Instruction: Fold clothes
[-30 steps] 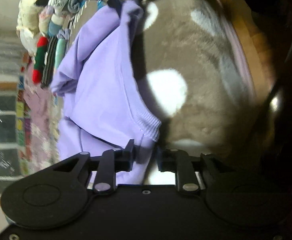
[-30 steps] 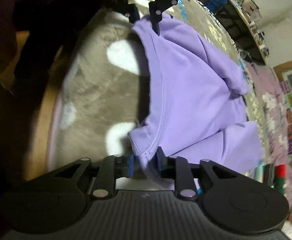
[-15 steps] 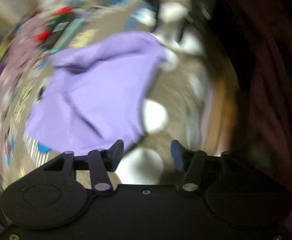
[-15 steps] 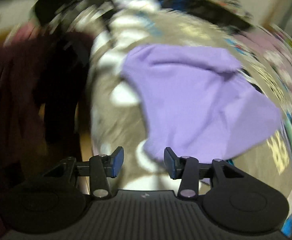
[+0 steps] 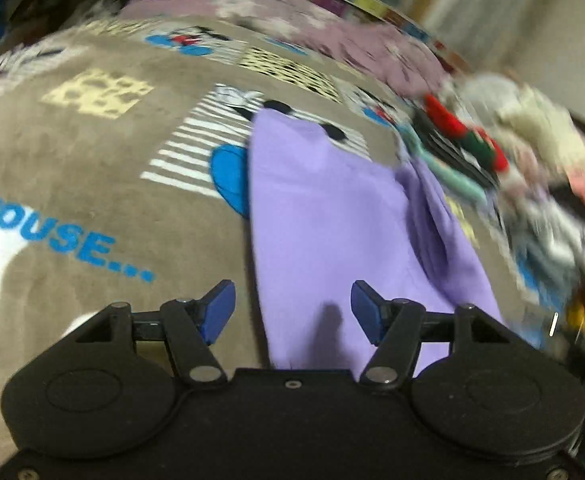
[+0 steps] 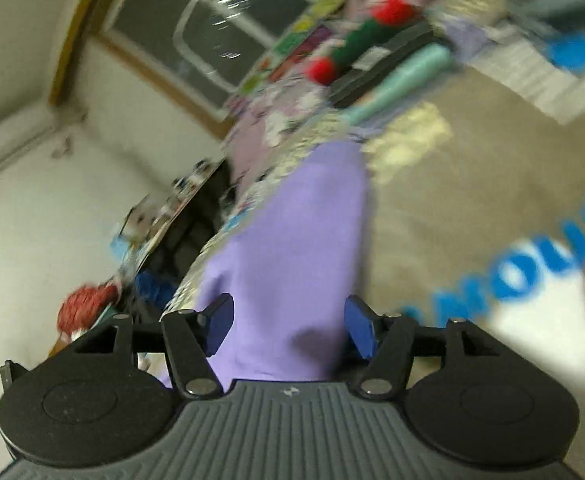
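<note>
While one lilac cotton garment (image 5: pixel 324 216) lies flat on the grey cartoon-print fleece blanket (image 5: pixel 92 152), left gripper (image 5: pixel 292 312) hovers above it, spread wide, empty; right gripper (image 6: pixel 288 326) above it too, opening, pads clear of cloth.

Right gripper (image 6: pixel 288 326) jaws opening, blue pads clear of the purple garment (image 6: pixel 292 248) lying below on the brown printed blanket (image 6: pixel 452 200). Heavy blur.
</note>
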Demonstrator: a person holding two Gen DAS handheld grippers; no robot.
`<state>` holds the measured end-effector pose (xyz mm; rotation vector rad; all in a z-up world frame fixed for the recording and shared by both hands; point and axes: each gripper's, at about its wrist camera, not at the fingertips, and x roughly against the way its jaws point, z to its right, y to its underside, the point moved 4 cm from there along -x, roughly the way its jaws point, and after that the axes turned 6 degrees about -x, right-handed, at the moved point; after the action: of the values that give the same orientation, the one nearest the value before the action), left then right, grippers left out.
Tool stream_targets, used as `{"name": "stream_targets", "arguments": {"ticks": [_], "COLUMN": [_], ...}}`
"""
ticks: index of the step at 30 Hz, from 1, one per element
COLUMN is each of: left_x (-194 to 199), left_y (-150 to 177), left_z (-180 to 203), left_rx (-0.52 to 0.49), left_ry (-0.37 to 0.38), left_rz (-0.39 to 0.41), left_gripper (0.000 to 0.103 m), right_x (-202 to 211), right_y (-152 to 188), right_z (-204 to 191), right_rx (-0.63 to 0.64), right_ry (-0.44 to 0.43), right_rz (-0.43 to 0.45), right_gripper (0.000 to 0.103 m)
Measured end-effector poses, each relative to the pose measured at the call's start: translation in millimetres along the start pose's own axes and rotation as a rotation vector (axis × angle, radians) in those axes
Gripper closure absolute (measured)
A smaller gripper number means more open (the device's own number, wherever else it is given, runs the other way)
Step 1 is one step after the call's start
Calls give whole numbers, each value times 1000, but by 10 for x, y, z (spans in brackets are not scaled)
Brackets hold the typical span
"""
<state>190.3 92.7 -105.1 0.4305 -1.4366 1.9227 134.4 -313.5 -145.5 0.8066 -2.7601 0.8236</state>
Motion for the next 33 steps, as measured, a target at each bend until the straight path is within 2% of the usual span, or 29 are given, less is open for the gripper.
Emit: {"name": "stream_targets", "arguments": {"ticks": [3,8,16,21,24,28,30,33], "left_x": [-233,-578,-1009,-1320,-1473,-1543,-1493,-1286], "left_y": [-137,-452,-1002,-1224,-1287,-1329,-1342,-1376], "left_z": [-114,-191,-175,-258,-292,-249,-225,-207], "left_rx": [53,84,9,-19,-36,-73,-92,-96], "left_ry": [-5,37,11,-3,-3,6,-6,-15], "left_rz": [-41,-37,5,-9,-26,-22,-2,61], "left_gripper": [40,40,46,49,55,86,98,100], "right_x": [21,13,39,22,30,62,65,52], "right_y": [119,139,96,85,91,118,125,121], "right_z": [280,310,395,411,419,425,428,434], "right_rx": [21,47,9,-11,-19,-26,-28,-30], "right_ry": [-24,-52,-121,-156,-172,-185,-188,-191], "right_rz": [23,32,35,32,31,29,29,29], "right_gripper": [56,54,54,54,54,54,54,54]}}
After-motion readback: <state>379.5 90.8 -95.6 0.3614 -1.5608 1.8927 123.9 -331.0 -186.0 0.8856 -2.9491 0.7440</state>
